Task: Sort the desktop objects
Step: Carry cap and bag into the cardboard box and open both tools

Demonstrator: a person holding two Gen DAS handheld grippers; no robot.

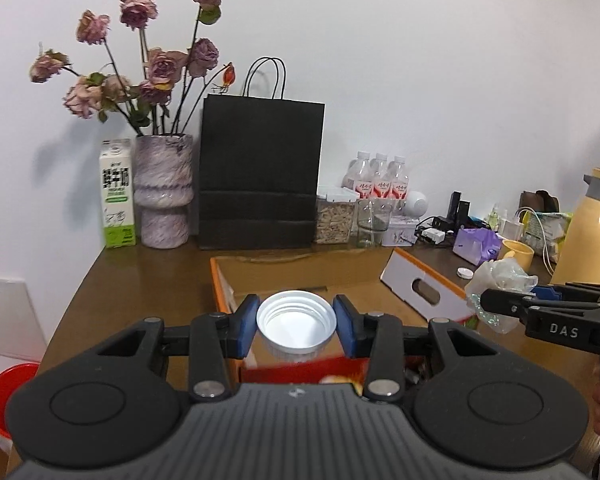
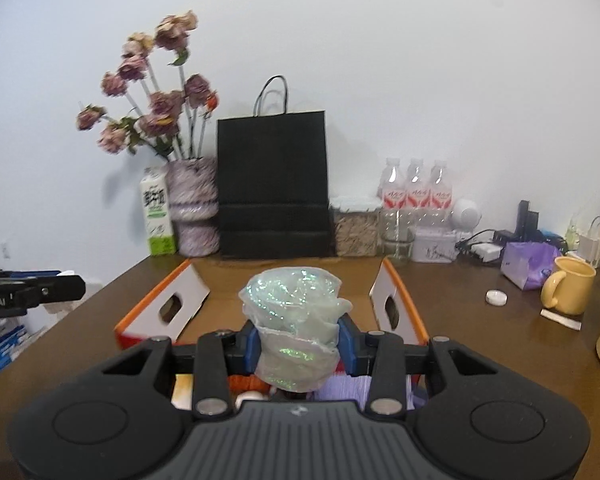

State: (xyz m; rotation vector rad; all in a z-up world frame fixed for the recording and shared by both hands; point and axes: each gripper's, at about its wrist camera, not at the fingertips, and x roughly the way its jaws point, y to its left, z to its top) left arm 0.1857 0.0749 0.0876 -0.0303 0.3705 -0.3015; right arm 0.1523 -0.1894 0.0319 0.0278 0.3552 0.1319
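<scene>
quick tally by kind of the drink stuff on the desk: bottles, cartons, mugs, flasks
water bottles: 3
milk carton: 1
yellow mug: 1
yellow flask: 1
total: 6

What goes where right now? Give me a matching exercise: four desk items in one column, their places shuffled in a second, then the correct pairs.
Items:
1. white ribbed plastic lid
2. crumpled iridescent plastic wrap
3. yellow ceramic mug
4. green-and-white milk carton

Places:
A. beside the marbled purple vase
B. held in the right gripper
C. on the desk at right
D. held in the left gripper

Pairs: 1-D, 2-B, 3-C, 4-A
</scene>
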